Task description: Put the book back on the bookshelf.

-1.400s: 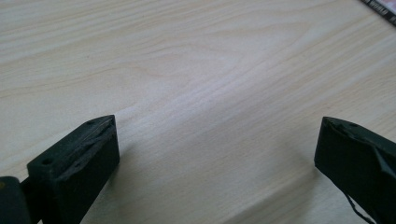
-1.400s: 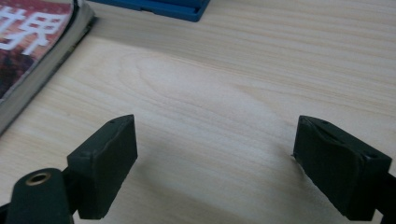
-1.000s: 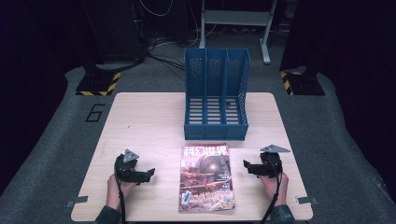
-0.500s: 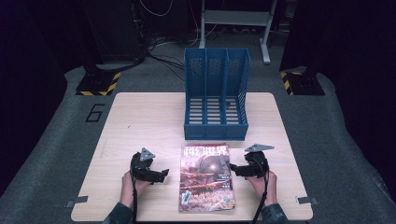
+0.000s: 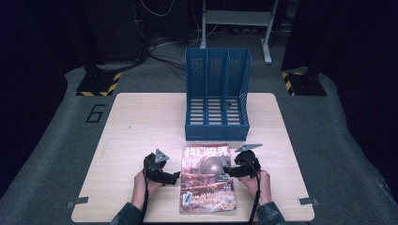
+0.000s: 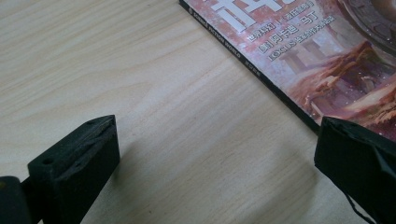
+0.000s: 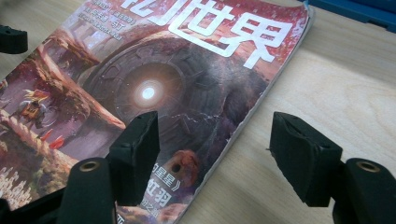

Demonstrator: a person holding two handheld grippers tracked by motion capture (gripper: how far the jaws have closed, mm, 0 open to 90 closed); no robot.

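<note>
Closing in from both sides: a second ago the two hands sat well out from the magazine [image 5: 208,178], now both grippers are at its edges. Nothing else has shifted; magazine and file rack [image 5: 217,99] sit where they were.

Table [image 5: 141,122]: pale wood-grain laminate, rectangular, rounded corners, matte.

File rack: blue plastic, three upright slots, slatted floor, perforated side walls, at the far middle of the table, just beyond the magazine's top edge.

Magazine: flat on the table, front centre, cover up. Glossy cover, reddish-brown art with a round stone gate and a bright centre, large white title characters, thin dark spine on its left edge.

Left gripper [image 5: 174,176]: black, blocky foam-like pads, jaws spread wide. In the left gripper view one pad [image 6: 84,154] rests over bare wood, the other is at the spine edge; whether it touches I cannot tell. Nothing pinched.

Right gripper [image 5: 227,170]: jaws have just been closing, now partly spread, straddling the magazine's right edge. One pad [image 7: 140,140] is over the cover, the other [image 7: 303,154] over the table. Pads not pressing on it.
</note>
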